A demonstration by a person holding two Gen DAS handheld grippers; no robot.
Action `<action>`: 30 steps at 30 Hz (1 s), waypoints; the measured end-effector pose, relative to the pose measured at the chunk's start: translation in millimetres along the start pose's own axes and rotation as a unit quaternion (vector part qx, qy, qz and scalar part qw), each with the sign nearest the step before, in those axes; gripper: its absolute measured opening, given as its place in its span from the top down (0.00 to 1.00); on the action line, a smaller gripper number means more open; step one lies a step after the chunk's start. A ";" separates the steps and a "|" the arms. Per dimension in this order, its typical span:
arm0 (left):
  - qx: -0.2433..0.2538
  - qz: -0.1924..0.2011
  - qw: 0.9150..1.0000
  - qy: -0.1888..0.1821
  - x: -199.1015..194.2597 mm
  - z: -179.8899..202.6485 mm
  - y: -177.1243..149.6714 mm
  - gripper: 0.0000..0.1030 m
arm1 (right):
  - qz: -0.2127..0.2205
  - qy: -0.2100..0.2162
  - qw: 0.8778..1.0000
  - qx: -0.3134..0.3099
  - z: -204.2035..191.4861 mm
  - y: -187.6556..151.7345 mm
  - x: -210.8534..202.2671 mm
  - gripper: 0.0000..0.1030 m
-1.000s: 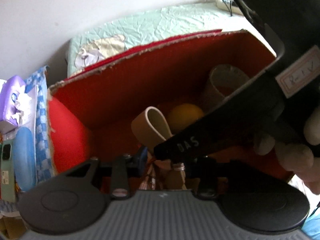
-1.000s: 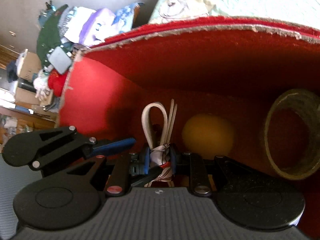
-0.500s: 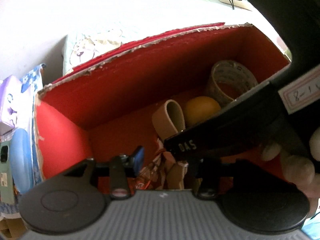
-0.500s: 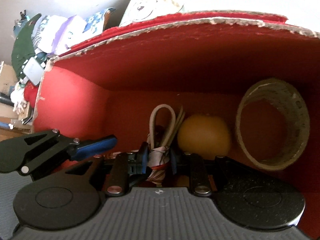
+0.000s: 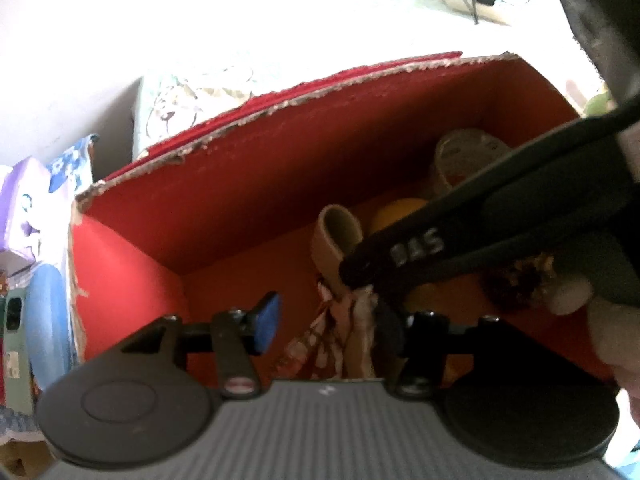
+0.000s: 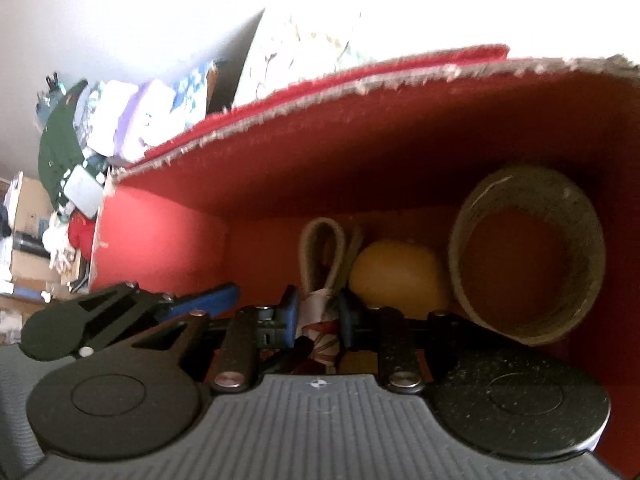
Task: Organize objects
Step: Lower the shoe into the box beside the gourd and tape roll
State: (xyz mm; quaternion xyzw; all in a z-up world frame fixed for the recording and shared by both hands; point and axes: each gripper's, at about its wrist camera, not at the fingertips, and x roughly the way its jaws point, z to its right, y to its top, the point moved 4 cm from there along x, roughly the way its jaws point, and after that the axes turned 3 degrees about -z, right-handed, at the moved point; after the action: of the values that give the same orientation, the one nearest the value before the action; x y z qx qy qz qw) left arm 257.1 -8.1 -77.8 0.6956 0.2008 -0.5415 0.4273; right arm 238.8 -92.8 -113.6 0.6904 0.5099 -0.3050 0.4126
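Patterned pouch [image 6: 320, 320] with its looped strap sits inside the red box [image 5: 280, 168], the left claw [image 5: 324, 320] having just spread apart off it while the right claw [image 6: 318, 316] stays clamped, so the handover looks done.

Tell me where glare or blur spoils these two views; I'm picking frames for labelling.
Left wrist view: the background above the red box is blown out white, and the right tongs crossing the frame look soft. Right wrist view: the same washed-out top, the box rim smeared, the tape ring and orange ball dim and slightly blurred. Both show strong fisheye bending.
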 end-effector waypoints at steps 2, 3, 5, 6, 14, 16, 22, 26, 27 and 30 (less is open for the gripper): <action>0.005 -0.007 1.000 0.005 3.4 2.6 0.5 0.42 | 0.011 -0.004 1.000 -0.005 -1.8 -1.7 -2.8 0.80; 0.006 -0.009 1.000 0.005 3.9 2.9 0.5 0.42 | 0.017 -0.005 1.000 -0.006 -2.6 -1.9 -2.8 0.80; 0.008 -0.015 1.000 0.002 5.1 3.3 0.6 0.42 | 0.025 0.000 1.000 0.000 -0.4 -2.0 -5.4 0.80; 0.012 -0.019 1.000 0.000 6.0 4.1 0.7 0.42 | 0.028 0.003 1.000 0.007 1.1 -0.9 -4.8 0.82; 0.026 -0.021 0.999 -0.005 5.0 6.9 -0.1 0.44 | 0.044 0.010 0.999 0.027 4.5 0.4 -5.7 0.86; 0.028 -0.016 0.999 0.000 3.3 7.7 -0.6 0.45 | 0.045 0.008 0.999 0.029 3.9 -0.1 -6.4 0.87; 0.027 -0.009 1.000 0.003 0.8 10.3 0.2 0.50 | 0.048 0.006 0.998 0.032 6.9 -1.9 -9.5 0.90; 0.031 -0.005 0.999 0.011 1.0 18.3 3.1 0.50 | 0.049 0.011 0.998 0.040 10.0 -1.1 -10.1 0.91; 0.031 -0.005 0.999 0.012 1.1 18.9 3.4 0.50 | 0.050 0.012 0.998 0.042 9.8 -1.0 -10.0 0.91; 0.029 -0.005 0.999 0.012 1.0 17.4 3.1 0.50 | 0.050 0.014 0.998 0.044 9.9 -0.1 -9.4 0.91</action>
State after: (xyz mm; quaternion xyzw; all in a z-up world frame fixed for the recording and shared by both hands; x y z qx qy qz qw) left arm 249.6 -24.2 -78.4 0.7131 0.1941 -0.5407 0.4018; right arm 236.0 -105.8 -110.4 0.7366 0.4667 -0.2963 0.3896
